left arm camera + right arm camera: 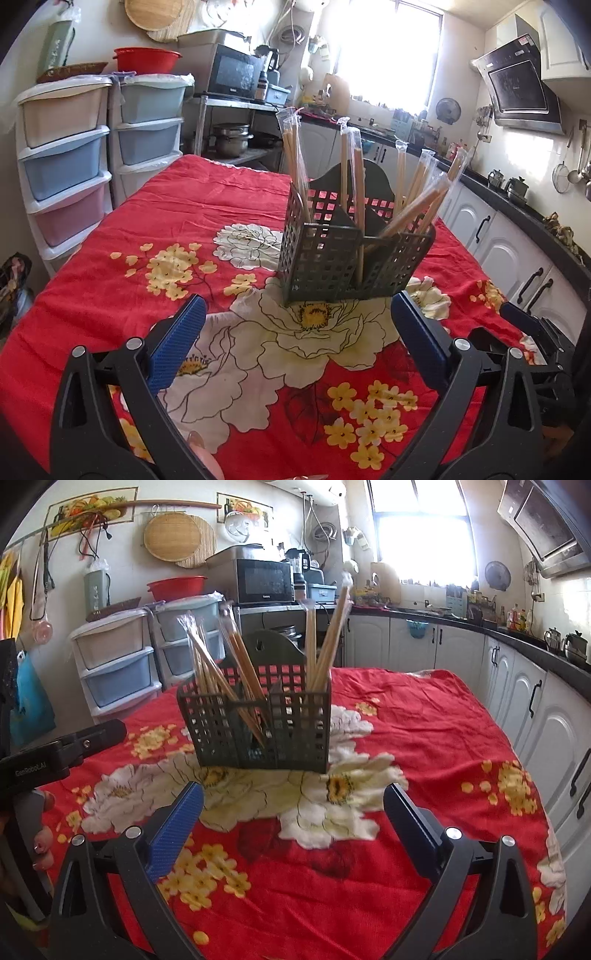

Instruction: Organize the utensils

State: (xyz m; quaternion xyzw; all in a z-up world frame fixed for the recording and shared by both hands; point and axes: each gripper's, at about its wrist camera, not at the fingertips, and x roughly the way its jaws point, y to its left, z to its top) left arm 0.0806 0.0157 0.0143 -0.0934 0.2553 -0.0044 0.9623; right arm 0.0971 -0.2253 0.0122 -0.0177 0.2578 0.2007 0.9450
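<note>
Both claws hang with their blue pads spread wide and nothing between them: the left gripper (297, 325) and the right gripper (293, 805) each look forward across the red flowered tablecloth (177, 206) at the same thing, a dark lattice caddy (332, 254) with several compartments, standing upright just ahead of the fingertips. From the left claw the caddy sits ahead and a little to the right of centre; from the right claw it sits ahead and a little to the left (258, 723), so it stands between the two, roughly equally near to each, and neither touches it. The wrapped chopsticks (351, 173) are already in the compartments, their long axes near vertical but fanned: one bundle stands almost straight at the far left corner as the left claw sees it, while those on its right side lean steeply outward toward the right. No loose chopstick shows on the cloth in either view, so sorting looks largely done, by my reading. If a further move is a tidy of the leaning sticks, the right gripper seems better placed, and the pads would need to close across a stick's width, high above the caddy's rim.
</note>
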